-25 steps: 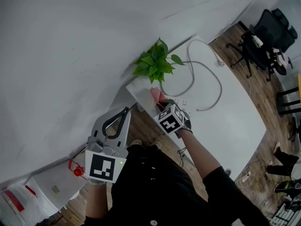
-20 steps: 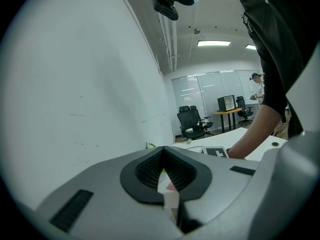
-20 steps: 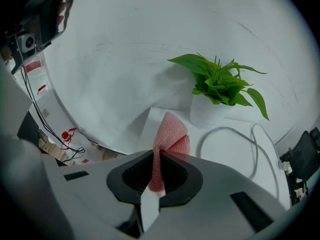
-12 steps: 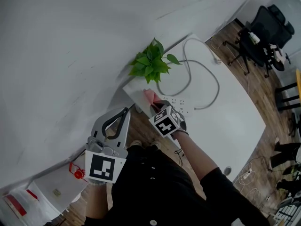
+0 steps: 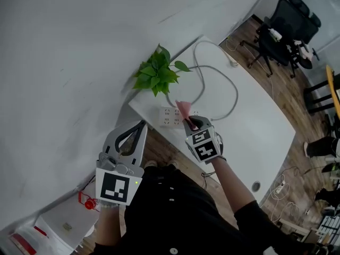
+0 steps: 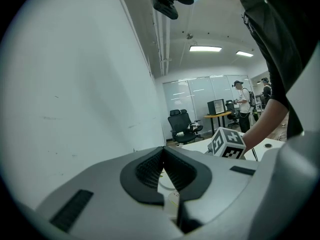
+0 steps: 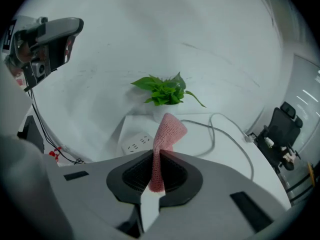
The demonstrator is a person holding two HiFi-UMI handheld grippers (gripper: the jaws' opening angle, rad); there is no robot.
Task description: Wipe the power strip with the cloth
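Note:
A white power strip (image 5: 171,116) (image 7: 136,143) lies near the left end of the white table (image 5: 249,132), its grey cable (image 5: 226,86) looping away behind it. My right gripper (image 5: 189,122) (image 7: 157,156) is shut on a pink cloth (image 5: 184,109) (image 7: 167,134), which sticks up from the jaws just right of the strip and above the table. My left gripper (image 5: 139,127) (image 6: 163,151) is held off the table's left end, near the wall, its jaws shut with nothing between them.
A green potted plant (image 5: 156,73) (image 7: 165,91) stands at the table's back left corner against the white wall. A black office chair (image 5: 279,28) is beyond the table's far end. A red object (image 5: 87,195) and wires lie on the floor at the left.
My right gripper with the pink cloth has slid right along the strip, uncovering its left sockets. The left gripper has stayed where it was.

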